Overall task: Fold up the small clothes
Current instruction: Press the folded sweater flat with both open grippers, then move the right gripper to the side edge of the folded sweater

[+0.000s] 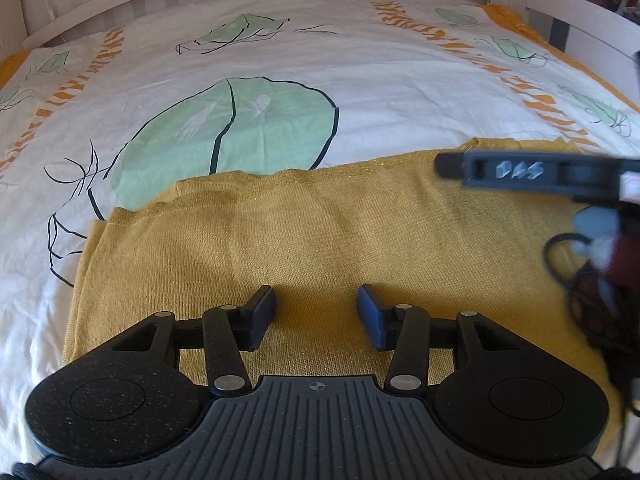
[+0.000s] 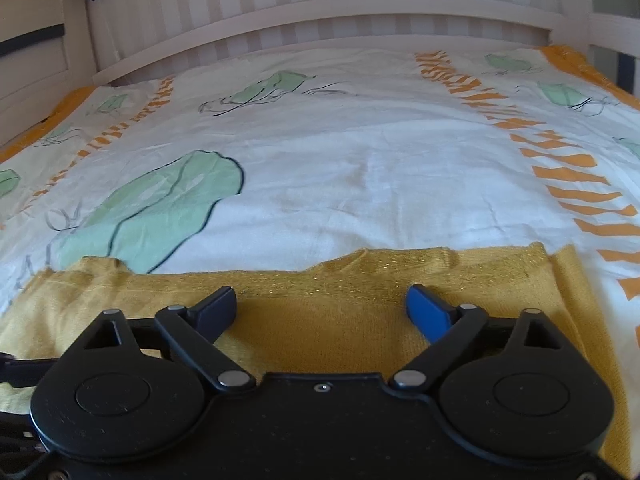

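Observation:
A mustard-yellow knit garment (image 1: 320, 224) lies flat on the bed, its far edge running left to right. My left gripper (image 1: 316, 316) is open and empty just above its near part. The right gripper shows blurred at the right of the left wrist view (image 1: 520, 172), over the garment's far right edge. In the right wrist view my right gripper (image 2: 322, 306) is open and empty above the same garment (image 2: 320, 332), near its far edge with a small notch.
The bed cover (image 2: 360, 168) is white with green leaf prints and orange stripes. A white slatted bed frame (image 2: 320, 12) stands at the far end and rails (image 1: 580, 20) run along the right side. A dark cable (image 1: 576, 280) hangs at the right.

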Tool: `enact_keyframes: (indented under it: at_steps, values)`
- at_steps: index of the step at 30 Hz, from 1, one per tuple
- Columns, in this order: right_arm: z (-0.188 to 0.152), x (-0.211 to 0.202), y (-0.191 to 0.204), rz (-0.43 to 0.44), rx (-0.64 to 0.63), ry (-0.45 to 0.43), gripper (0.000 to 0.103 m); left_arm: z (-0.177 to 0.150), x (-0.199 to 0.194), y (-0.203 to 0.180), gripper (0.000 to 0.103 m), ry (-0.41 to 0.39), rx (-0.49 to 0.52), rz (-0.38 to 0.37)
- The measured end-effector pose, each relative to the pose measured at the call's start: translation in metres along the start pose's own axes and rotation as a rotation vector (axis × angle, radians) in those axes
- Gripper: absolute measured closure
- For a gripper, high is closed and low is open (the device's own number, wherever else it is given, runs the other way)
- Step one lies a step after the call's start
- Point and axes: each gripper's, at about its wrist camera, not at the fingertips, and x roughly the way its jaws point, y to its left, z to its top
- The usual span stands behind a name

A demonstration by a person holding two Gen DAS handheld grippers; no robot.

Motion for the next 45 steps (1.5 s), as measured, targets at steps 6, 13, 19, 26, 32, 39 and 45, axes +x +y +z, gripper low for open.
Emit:
enact_keyframes:
  at_steps: [6, 13, 19, 26, 32, 39, 45]
  values:
    - [0.001, -0.061, -0.030, 0.097, 0.160, -0.052, 0.009, 0.001, 0.001, 0.001, 0.057, 0.004, 0.000, -0.003]
    - [-0.030, -0.121, -0.072, 0.064, 0.193, -0.006, 0.009, 0.003, 0.001, -0.001, 0.057, 0.010, 0.010, 0.004]
    - [-0.062, -0.152, -0.094, 0.074, 0.255, 0.026, 0.009, 0.013, -0.013, 0.008, 0.059, 0.067, -0.050, -0.039]
    - [-0.083, -0.169, -0.095, 0.130, 0.269, 0.049, 0.009, -0.025, -0.066, -0.010, 0.059, 0.040, -0.037, -0.089]
    - [-0.091, -0.171, -0.108, 0.148, 0.324, 0.061, 0.009, -0.058, -0.066, -0.022, 0.059, 0.056, -0.046, -0.083]
    - [-0.095, -0.160, -0.123, 0.202, 0.392, 0.089, 0.005, -0.050, -0.072, -0.021, 0.060, 0.059, -0.083, -0.091]
    - [-0.093, -0.154, -0.125, 0.240, 0.394, 0.096, 0.000, -0.018, -0.081, -0.022, 0.060, -0.009, -0.122, -0.101]
